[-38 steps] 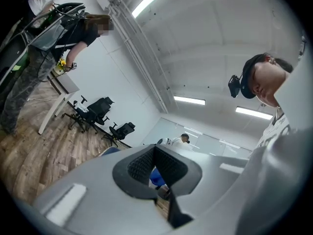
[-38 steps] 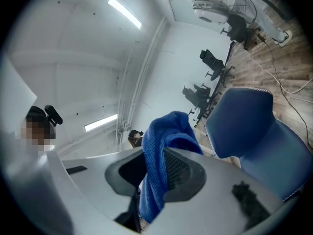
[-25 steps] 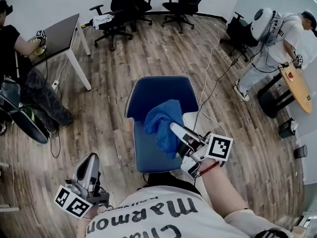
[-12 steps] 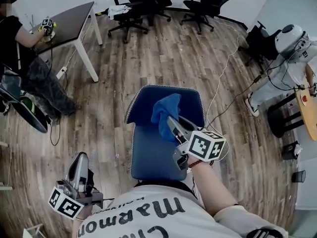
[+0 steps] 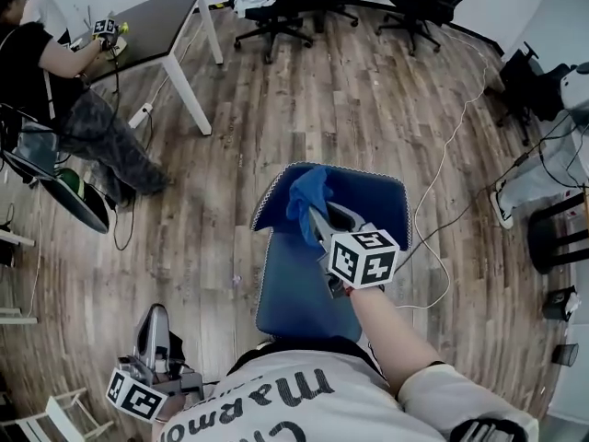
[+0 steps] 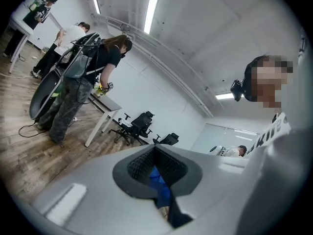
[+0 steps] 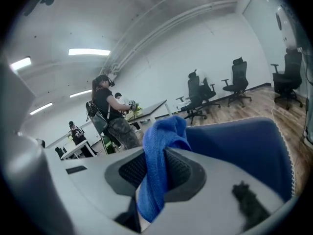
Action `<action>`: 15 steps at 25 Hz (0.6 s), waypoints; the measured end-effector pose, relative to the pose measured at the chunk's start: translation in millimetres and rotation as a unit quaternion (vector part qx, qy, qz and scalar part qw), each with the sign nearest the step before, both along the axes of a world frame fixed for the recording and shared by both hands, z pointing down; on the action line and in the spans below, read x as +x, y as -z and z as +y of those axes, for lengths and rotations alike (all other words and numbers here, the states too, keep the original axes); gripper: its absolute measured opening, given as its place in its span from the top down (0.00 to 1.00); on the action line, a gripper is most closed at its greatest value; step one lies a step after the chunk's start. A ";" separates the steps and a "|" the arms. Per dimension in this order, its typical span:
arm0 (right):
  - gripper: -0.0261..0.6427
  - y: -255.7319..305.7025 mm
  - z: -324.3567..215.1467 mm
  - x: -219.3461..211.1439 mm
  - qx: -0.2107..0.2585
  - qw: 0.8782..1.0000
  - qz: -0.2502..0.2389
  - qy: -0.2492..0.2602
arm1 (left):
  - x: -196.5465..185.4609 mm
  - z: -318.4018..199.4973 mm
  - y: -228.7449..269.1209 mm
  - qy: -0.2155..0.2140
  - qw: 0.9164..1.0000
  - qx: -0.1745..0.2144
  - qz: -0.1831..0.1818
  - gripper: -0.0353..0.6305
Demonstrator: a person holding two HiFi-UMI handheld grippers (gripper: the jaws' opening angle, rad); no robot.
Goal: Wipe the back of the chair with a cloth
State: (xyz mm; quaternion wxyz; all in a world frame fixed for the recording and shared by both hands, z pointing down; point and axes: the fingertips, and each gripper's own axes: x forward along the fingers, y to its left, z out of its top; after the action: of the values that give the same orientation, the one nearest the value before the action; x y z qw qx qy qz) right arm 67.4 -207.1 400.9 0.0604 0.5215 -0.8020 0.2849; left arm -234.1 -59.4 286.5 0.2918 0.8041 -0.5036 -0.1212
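Right gripper [image 5: 319, 217]: jaws clamped on a bunched, soft blue microfibre cloth [image 7: 157, 153], which sits at the top edge of the blue fabric chair back [image 7: 244, 141]; contact looks likely. The cloth is light and limp and will drape, so grip it at a gathered fold. Its long axis runs down through the jaws, tuft uppermost. Left gripper [image 5: 154, 320]: jaws together, apparently empty, low beside the torso.

The room is lit brightly and evenly by ceiling strips [image 6: 151, 4]; only faint shadows are cast on the floor [image 5: 304, 99]. Straight lines are bowed towards the edges, and black corners are seen. The cloth [image 7: 155, 180] is softened, being near the lens.
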 end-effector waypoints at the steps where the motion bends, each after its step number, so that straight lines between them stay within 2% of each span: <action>1: 0.82 -4.2 -5.1 -2.4 -0.002 1.000 0.003 0.006 | -0.7 -0.8 -2.1 0.007 1.000 -0.003 0.000 0.94; 9: 0.82 -28.9 -37.2 -22.8 -0.010 0.999 0.018 0.042 | 0.8 -15.3 -22.3 0.031 0.999 -0.029 -0.005 0.94; 12: 0.82 -31.0 -40.1 -35.4 0.006 0.995 0.058 0.075 | 9.8 -15.4 -24.9 0.026 0.999 -0.035 -0.002 0.94; 15: 0.82 -38.0 -43.0 -50.0 0.022 0.984 0.117 0.130 | 17.5 -15.1 -26.9 0.021 0.999 -0.038 0.002 0.94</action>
State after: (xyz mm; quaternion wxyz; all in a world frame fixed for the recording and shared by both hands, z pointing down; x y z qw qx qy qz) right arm 17.4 -250.1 438.8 0.1791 0.4435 -0.8566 0.1936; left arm -216.6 -74.5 313.4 0.3203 0.7813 -0.5242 -0.1104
